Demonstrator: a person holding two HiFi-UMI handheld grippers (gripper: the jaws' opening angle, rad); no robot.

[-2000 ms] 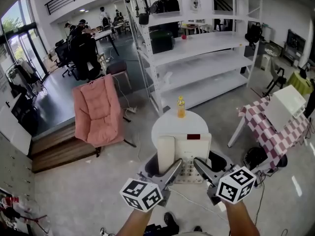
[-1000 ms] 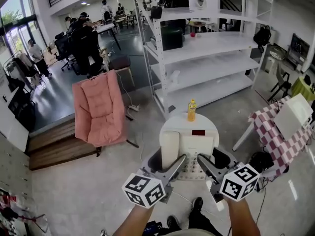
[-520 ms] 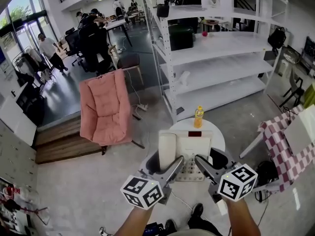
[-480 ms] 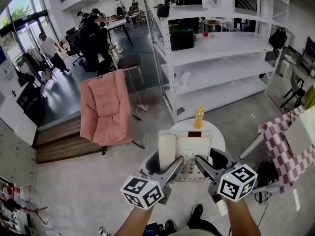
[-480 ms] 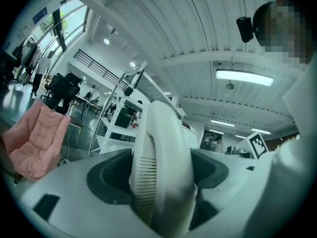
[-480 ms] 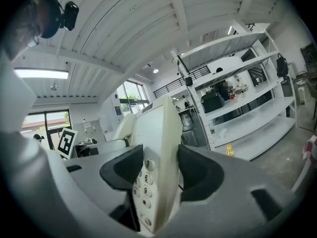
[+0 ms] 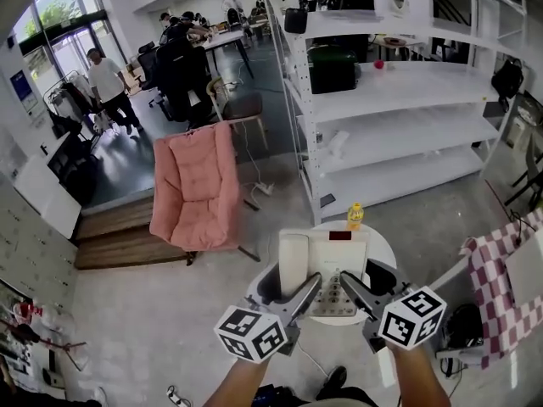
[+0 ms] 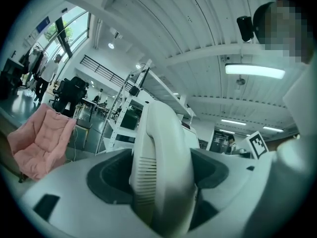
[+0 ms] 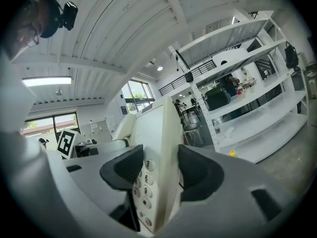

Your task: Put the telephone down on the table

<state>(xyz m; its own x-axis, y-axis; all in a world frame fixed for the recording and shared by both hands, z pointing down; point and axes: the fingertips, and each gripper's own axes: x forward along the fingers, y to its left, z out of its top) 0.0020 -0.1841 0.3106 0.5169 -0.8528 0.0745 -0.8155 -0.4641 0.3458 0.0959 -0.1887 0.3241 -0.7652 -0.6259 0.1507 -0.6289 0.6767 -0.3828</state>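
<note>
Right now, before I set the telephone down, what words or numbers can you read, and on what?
"3": top visible key of the telephone keypad.
"6": key below it.
"9": key below that.
Lower keys: too blurred to read.
Red display on the telephone: too small to read.
Blue wall sign: too small to read.

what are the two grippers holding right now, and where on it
The telephone: left gripper is shut on its handset, right gripper on the keypad side of its body.
</note>
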